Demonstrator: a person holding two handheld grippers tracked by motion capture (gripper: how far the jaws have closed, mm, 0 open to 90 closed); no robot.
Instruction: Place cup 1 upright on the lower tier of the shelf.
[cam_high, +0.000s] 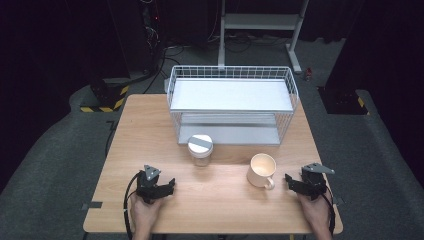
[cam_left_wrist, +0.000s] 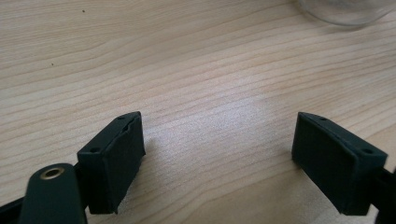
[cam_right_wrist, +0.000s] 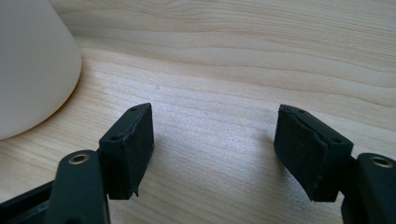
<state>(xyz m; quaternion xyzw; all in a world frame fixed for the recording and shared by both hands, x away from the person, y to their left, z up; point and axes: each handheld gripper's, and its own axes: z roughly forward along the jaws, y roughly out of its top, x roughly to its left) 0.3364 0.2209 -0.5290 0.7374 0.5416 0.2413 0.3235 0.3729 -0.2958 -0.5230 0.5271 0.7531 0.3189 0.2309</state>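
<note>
Both tongs, left (cam_high: 167, 186) and right (cam_high: 291, 181), are held open and empty, near the jar (cam_high: 200, 149) and mug (cam_high: 261, 170) on the tabletop (cam_high: 150, 130).

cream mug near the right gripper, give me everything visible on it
The mug is cream or off-white, glossy like ceramic, with a round open mouth and a loop handle on its near right side, turned toward the right gripper. It stands upright on the wooden table, in front of the wire rack and right of the lidded glass jar. Its inside looks empty. Nothing touches it but the table. In the right gripper view its pale wall sits beside the open jaws, apart from them.
</note>
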